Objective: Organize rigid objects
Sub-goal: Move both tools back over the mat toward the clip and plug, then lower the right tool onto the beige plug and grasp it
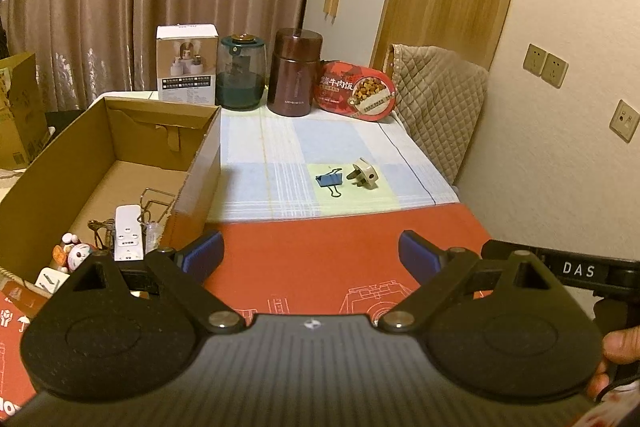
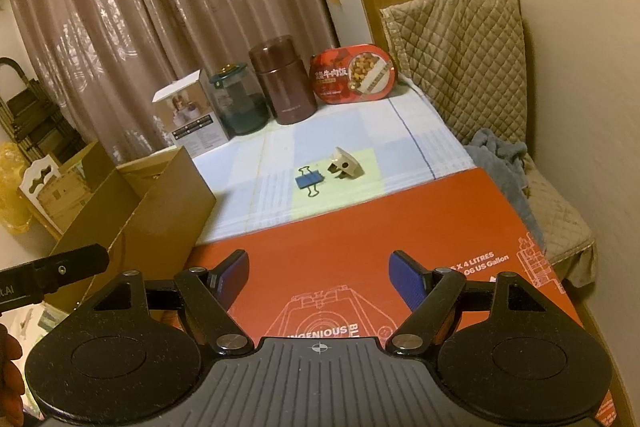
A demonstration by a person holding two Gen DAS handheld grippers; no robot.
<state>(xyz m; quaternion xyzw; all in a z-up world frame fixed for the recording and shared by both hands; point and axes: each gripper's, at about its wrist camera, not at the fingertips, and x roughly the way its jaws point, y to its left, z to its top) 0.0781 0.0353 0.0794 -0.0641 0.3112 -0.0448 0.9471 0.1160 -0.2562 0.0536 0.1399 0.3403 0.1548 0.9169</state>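
Both hand-held grippers, left (image 1: 310,255) and right (image 2: 318,277), gape wide and empty above the red board (image 1: 320,259); the blue binder clip (image 1: 330,181) and beige plug (image 1: 363,175) lie side by side (apart) on the checked cloth (image 1: 280,163), right of the cardboard box (image 1: 192,179).

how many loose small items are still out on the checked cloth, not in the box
2: a blue binder clip and, just right of it, a beige plug, apart. The cardboard box wall may hide others beside it.
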